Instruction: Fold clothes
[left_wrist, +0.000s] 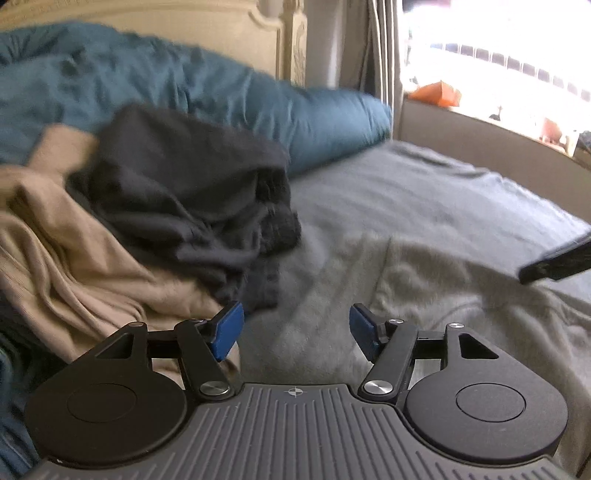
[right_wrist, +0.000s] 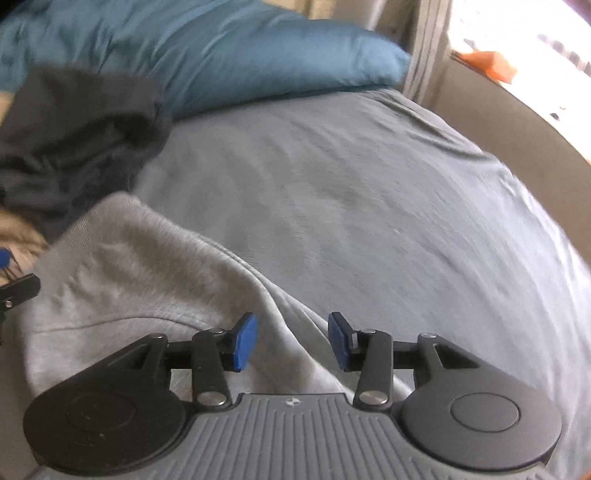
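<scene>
Left wrist view: left gripper (left_wrist: 296, 330) released, nothing between blue pads, above light grey fleece garment (left_wrist: 424, 295) on grey bed sheet (left_wrist: 424, 192); dark heap (left_wrist: 192, 192) and beige cloth (left_wrist: 74, 251) beside.

Right wrist view: right gripper (right_wrist: 293, 341) released, garment fold (right_wrist: 147, 280) under it, not grasped.

A: What colours were the clothes?
B: A light grey garment (right_wrist: 122, 266), a black one (left_wrist: 184, 184), a tan one (left_wrist: 74, 251).
A: And the bedding?
B: Grey sheet (right_wrist: 351, 192), teal pillow (right_wrist: 258, 55); blue pads (right_wrist: 245, 341).
</scene>
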